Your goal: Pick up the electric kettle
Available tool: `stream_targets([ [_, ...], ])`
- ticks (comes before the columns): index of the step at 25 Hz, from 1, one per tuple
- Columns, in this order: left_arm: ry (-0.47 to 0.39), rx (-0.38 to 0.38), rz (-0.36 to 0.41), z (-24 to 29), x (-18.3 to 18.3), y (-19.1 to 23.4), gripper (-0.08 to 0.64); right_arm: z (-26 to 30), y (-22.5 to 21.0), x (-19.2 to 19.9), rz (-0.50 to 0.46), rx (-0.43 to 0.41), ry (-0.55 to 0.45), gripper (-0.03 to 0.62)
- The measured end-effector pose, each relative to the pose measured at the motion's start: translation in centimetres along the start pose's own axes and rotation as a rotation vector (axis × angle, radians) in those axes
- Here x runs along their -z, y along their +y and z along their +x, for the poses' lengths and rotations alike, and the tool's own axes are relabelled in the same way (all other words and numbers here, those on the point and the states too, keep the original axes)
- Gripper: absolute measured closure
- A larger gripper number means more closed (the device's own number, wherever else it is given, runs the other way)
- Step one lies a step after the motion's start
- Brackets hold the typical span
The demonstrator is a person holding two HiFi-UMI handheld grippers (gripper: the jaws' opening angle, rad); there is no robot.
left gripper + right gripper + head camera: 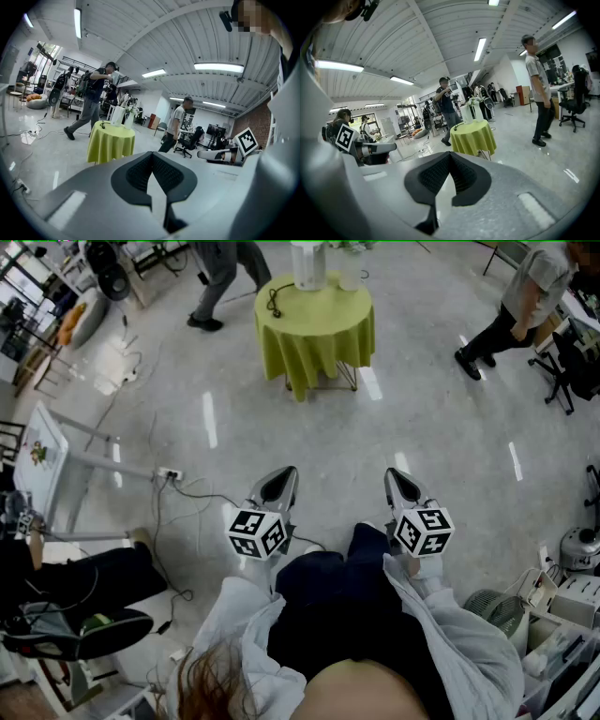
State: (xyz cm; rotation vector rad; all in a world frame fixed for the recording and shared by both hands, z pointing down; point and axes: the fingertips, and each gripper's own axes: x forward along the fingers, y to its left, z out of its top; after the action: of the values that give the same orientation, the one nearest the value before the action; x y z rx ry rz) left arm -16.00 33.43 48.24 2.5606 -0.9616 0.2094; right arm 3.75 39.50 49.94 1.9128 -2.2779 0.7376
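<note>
Nearest, the left tool point(278, 482) and right tool point(403, 482) were held side by side well short of the table point(319, 329), each with jaws together on nothing. Far ahead, the kettle point(307, 265) stood upright at the table's far edge. It would likely be rigid, smooth and heavy if filled. The handle seemed the safest hold, though it could not be made out.

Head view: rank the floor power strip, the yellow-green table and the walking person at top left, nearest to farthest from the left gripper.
1. Power strip, on the floor left of the left gripper.
2. Yellow-green table, ahead at centre.
3. Walking person, beyond the table, top left.
</note>
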Motion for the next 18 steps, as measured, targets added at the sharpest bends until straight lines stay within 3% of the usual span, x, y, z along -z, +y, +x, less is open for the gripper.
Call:
stream_targets([
  [11, 0.034, 0.043, 0.002, -6.5, 3.0, 1.5, 0.541, -2.2, 7.4, 4.6, 0.006, 0.024, 0.012, 0.591],
  [16, -0.01, 0.024, 0.014, -5.9, 2.6, 2.1, 0.541, -1.7, 6.7, 5.1, 0.018, 0.034, 0.035, 0.591],
  [18, -0.027, 0.009, 0.028, -4.9, 1.7, 2.6, 0.462, -0.7, 6.1, 4.4, 0.028, 0.024, 0.031, 0.591],
])
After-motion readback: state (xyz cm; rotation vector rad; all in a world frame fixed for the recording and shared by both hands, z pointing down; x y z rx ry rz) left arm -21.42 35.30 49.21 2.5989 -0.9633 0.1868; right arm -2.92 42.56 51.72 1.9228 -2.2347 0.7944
